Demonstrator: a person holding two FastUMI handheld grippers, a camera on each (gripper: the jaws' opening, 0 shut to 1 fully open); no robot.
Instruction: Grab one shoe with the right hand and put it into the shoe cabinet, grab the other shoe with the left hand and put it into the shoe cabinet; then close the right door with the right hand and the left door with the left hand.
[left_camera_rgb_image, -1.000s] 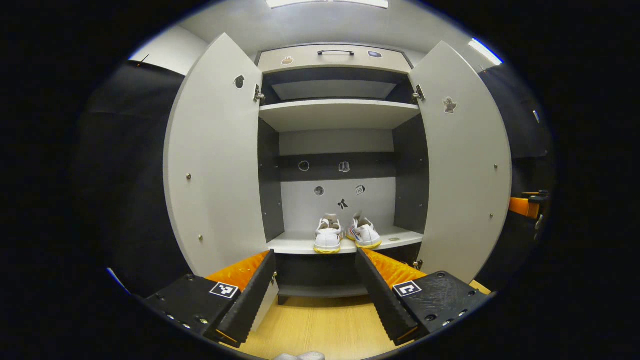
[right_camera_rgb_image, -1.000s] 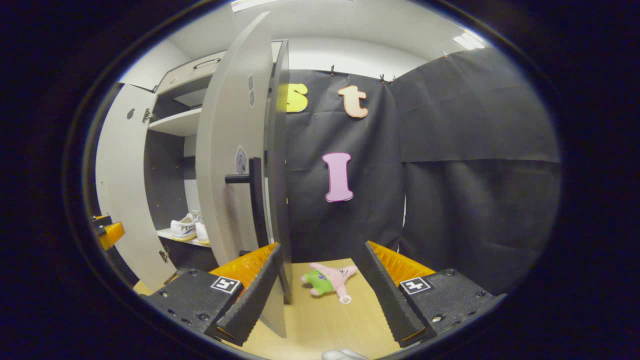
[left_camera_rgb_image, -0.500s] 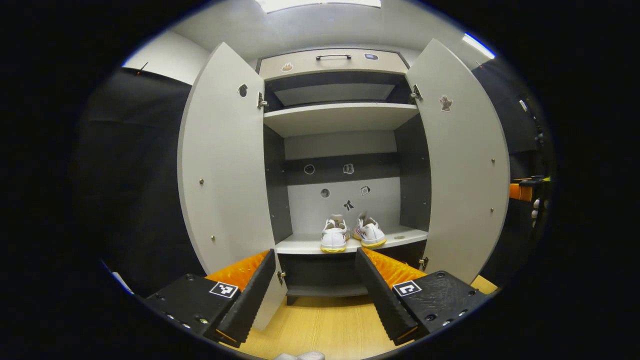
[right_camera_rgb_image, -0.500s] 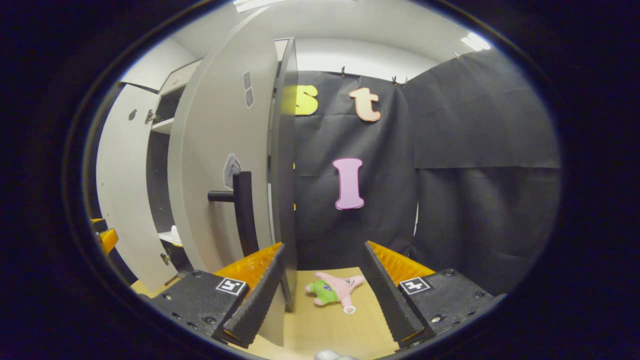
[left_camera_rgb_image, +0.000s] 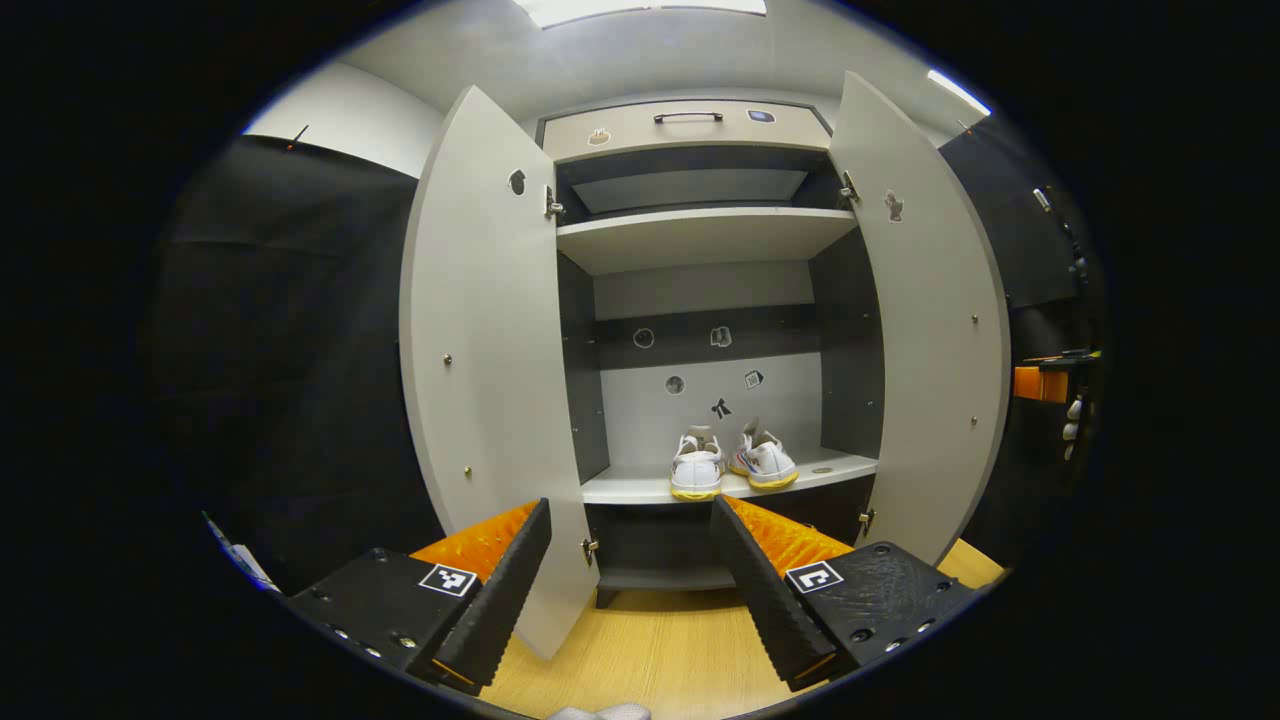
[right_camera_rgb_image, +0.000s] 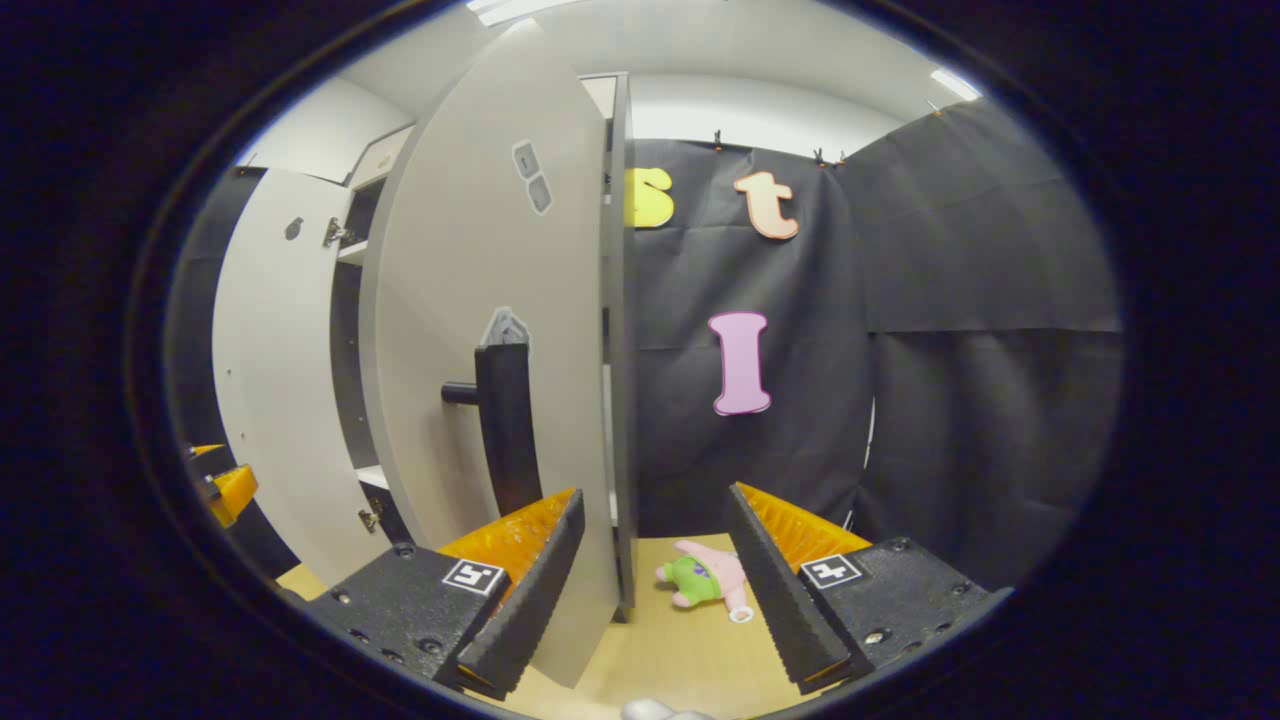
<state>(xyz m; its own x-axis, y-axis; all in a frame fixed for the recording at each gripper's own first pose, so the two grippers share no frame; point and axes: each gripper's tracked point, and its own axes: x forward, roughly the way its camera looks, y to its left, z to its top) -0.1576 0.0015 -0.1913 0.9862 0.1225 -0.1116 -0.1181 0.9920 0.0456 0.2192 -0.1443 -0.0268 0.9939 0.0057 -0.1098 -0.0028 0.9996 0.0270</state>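
Both shoes (left_camera_rgb_image: 733, 465) stood side by side near the front edge of the lower shelf (left_camera_rgb_image: 640, 488) in the shoe cabinet (left_camera_rgb_image: 700, 125). The left gripper (left_camera_rgb_image: 630, 580) was spread wide and empty before the open doors. The right gripper (right_camera_rgb_image: 655, 590) was also spread, just beside the right door (right_camera_rgb_image: 470, 330), near its black handle (right_camera_rgb_image: 505, 425).

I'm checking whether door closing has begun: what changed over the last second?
The right door has swung partway closed, now hiding the shoes from the right gripper view; the right hand-held gripper is open beside its edge, gripping nothing. The left door hangs open, both shoes sit on the shelf, and the left hand-held gripper remains open.
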